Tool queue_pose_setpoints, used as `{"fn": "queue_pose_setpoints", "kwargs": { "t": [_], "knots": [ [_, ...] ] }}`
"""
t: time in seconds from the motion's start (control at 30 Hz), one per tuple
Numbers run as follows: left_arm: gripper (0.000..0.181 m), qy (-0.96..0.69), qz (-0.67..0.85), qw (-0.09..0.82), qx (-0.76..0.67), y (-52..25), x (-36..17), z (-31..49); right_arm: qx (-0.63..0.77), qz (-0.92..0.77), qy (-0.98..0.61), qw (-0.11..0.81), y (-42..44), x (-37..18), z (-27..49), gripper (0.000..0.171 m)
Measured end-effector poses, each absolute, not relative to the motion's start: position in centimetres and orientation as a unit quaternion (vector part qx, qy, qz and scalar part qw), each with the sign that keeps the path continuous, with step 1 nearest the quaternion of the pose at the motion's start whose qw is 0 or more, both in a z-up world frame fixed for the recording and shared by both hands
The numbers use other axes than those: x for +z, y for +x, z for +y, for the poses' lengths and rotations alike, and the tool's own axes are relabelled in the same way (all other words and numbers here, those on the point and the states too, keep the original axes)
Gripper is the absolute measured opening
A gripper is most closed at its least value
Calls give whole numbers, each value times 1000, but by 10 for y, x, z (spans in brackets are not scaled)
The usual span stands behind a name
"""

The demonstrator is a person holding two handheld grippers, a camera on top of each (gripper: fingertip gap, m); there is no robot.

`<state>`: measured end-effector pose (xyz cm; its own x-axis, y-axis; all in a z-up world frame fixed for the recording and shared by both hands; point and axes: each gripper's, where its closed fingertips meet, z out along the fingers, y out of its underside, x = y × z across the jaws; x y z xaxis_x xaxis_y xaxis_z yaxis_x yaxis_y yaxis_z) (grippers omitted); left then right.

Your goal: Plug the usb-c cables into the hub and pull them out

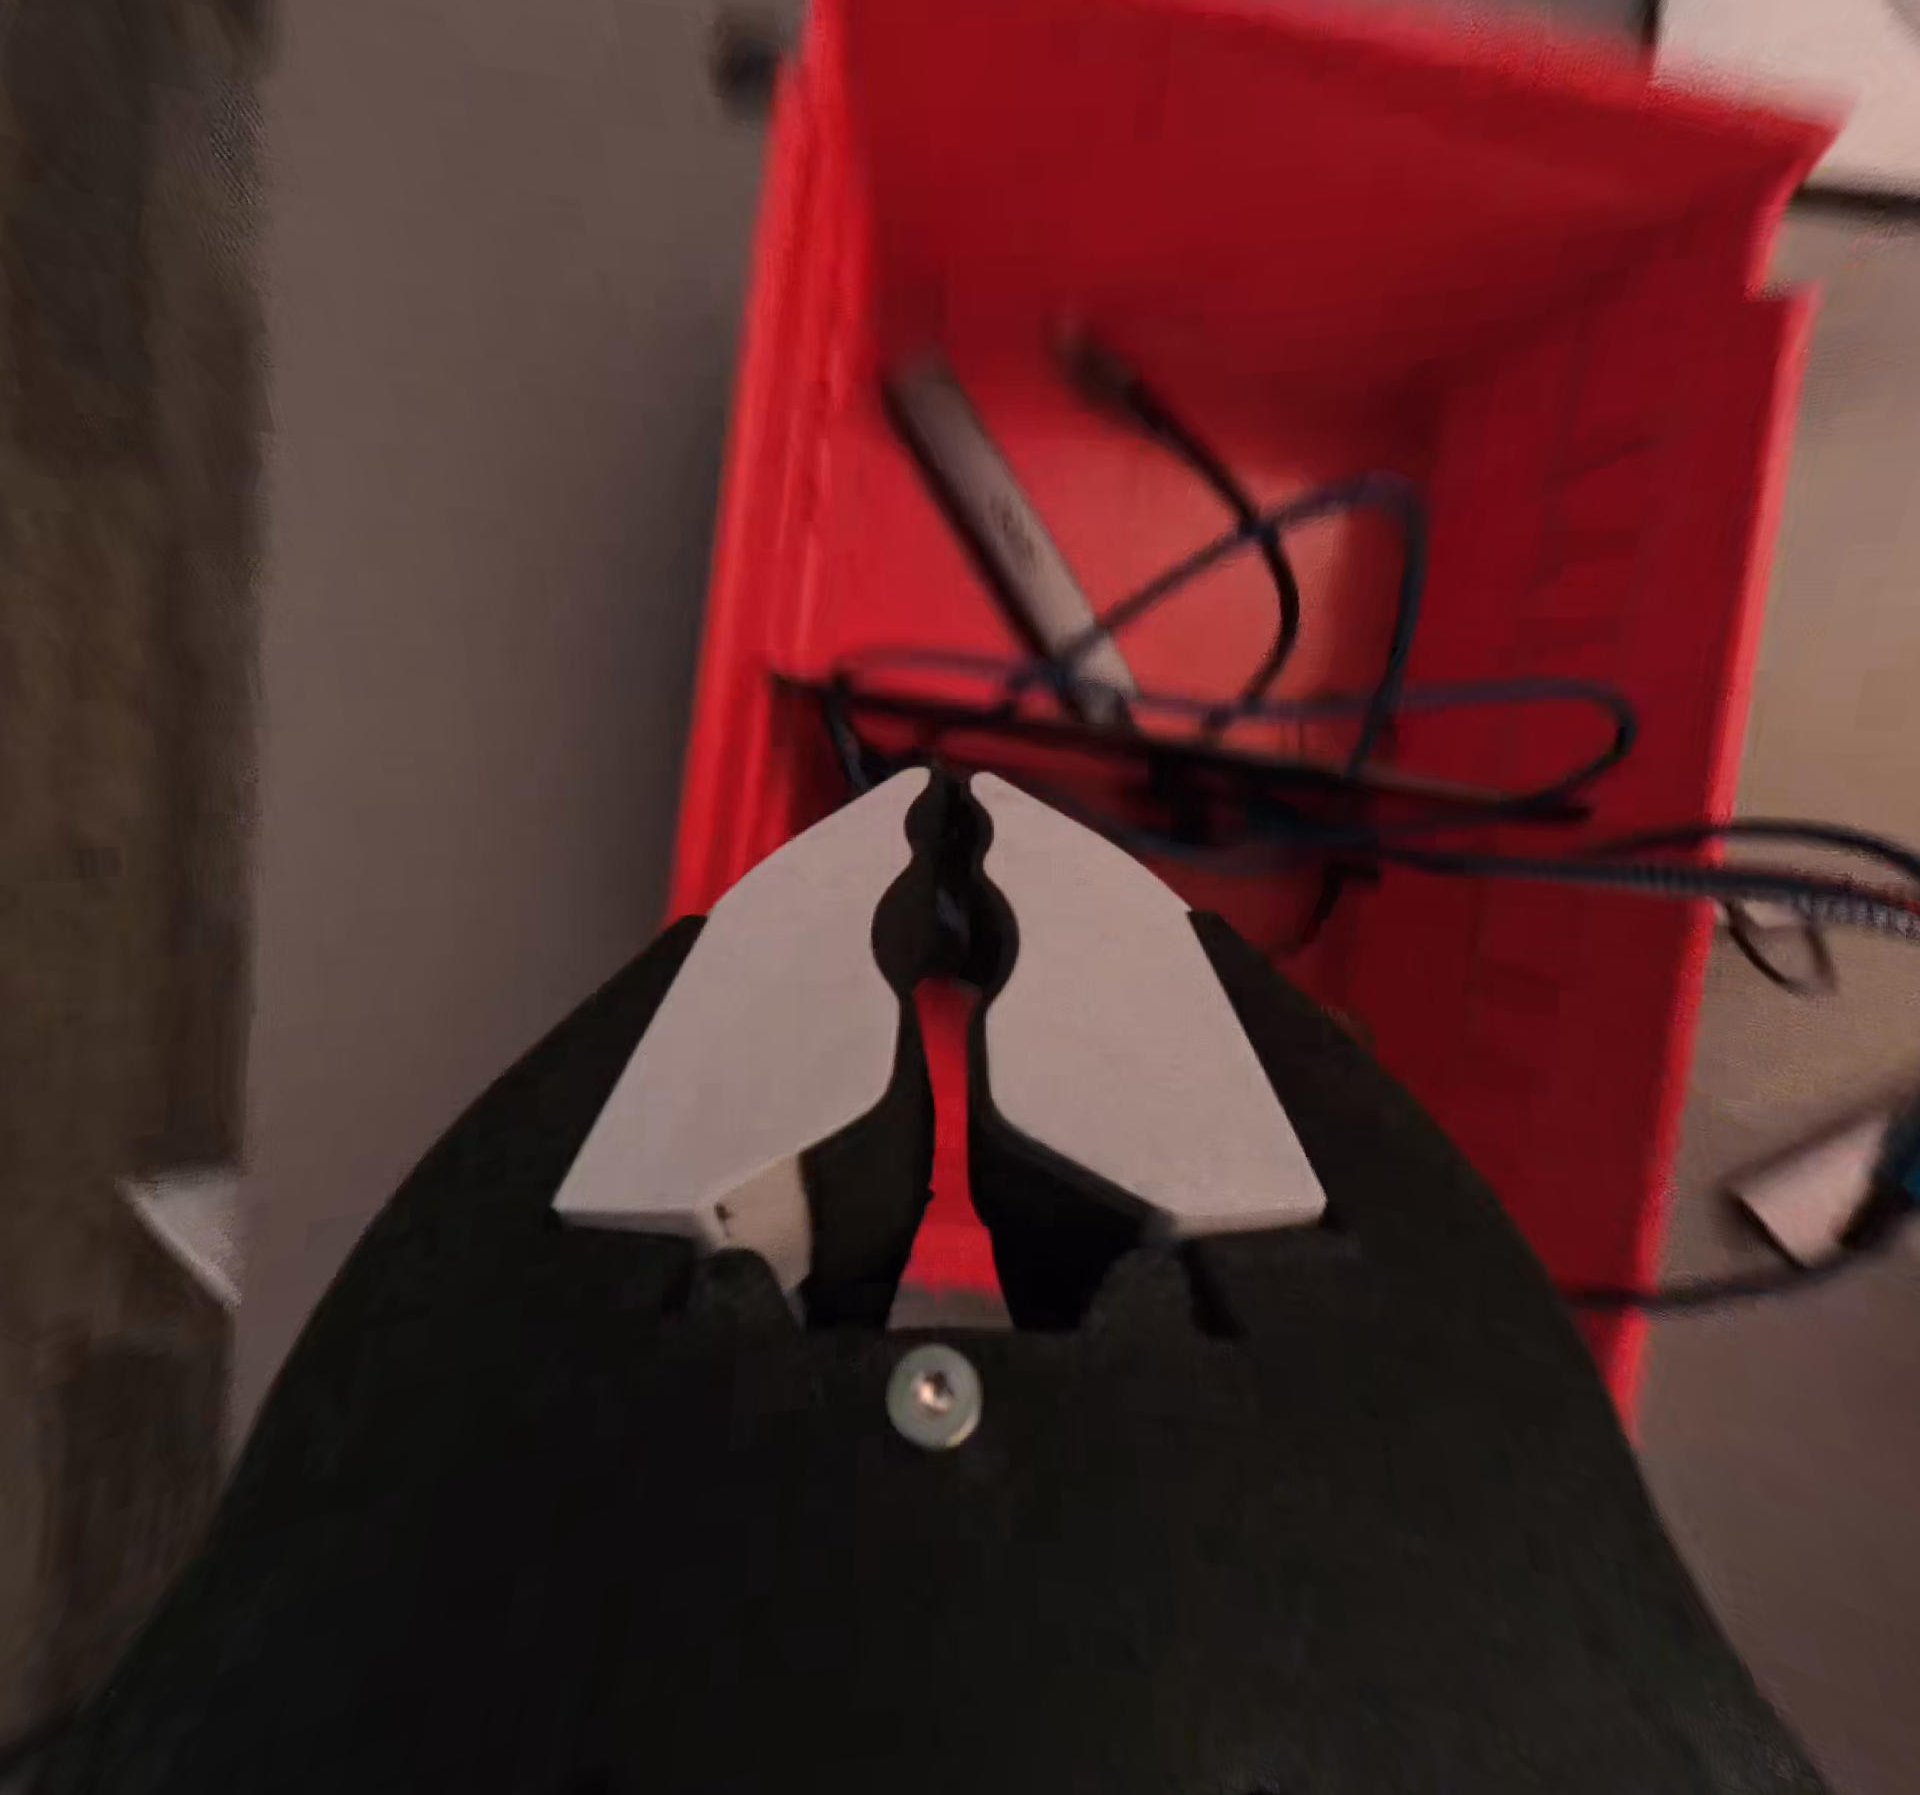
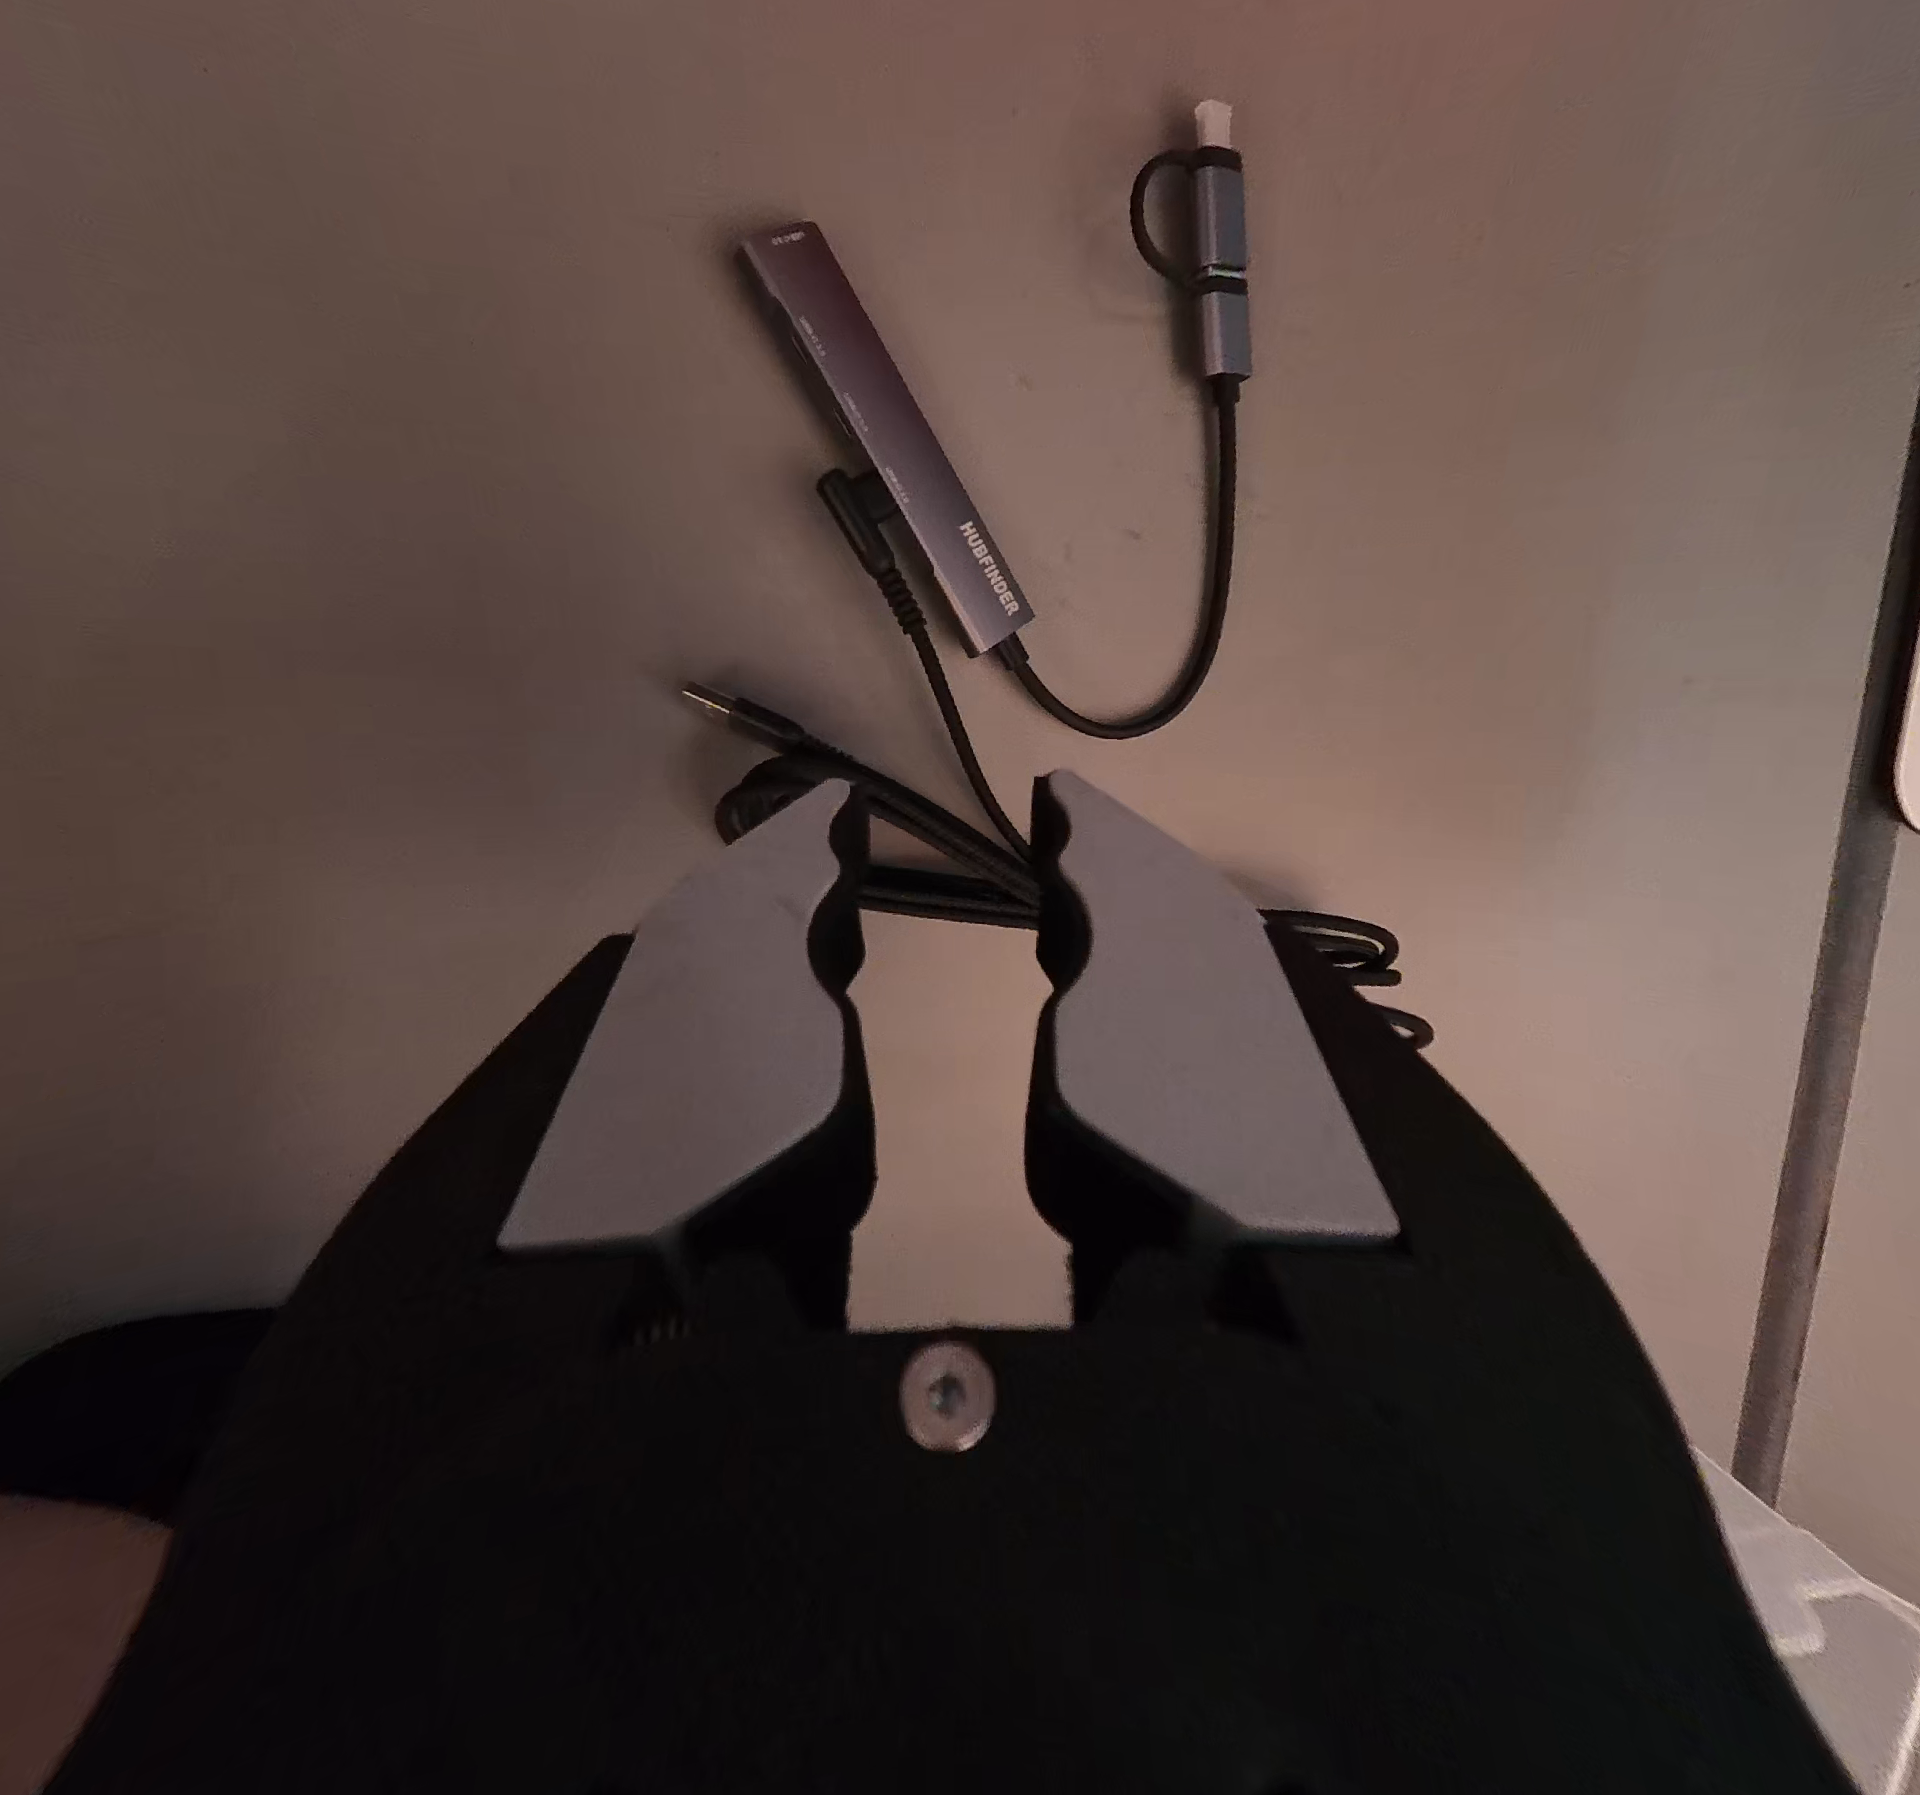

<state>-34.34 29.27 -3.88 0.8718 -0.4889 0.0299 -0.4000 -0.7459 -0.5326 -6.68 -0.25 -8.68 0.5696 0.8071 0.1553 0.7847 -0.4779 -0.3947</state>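
Bench (image 2: pixel 416 343): pale, carries hub and cables
Red bin (image 1: pixel 1195 239): blurred, second hub and tangled cables inside
Right tongs (image 2: pixel 951 810): spread, empty, above coiled cables (image 2: pixel 935 888)
Left tongs (image 1: pixel 951 789): pinched on black cable
Hub (image 2: pixel 883 441): grey bar, angled plug (image 2: pixel 857 504) seated in its side

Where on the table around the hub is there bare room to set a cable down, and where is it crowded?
Bare tabletop lies left of and beyond the hub, and between it and its adapter plug. It is crowded at the open right gripper, where black cables bunch beside a loose plug.
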Motion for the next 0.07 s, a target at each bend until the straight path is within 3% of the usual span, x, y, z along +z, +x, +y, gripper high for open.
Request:
{"fn": "queue_pose_setpoints", "kwargs": {
  "t": [0.07],
  "knots": [
    [6, -870, 262, 418, -22, -341, 5, 319, 25, -464, -859, 213, -66, -89, -2, 31]
  ]
}}
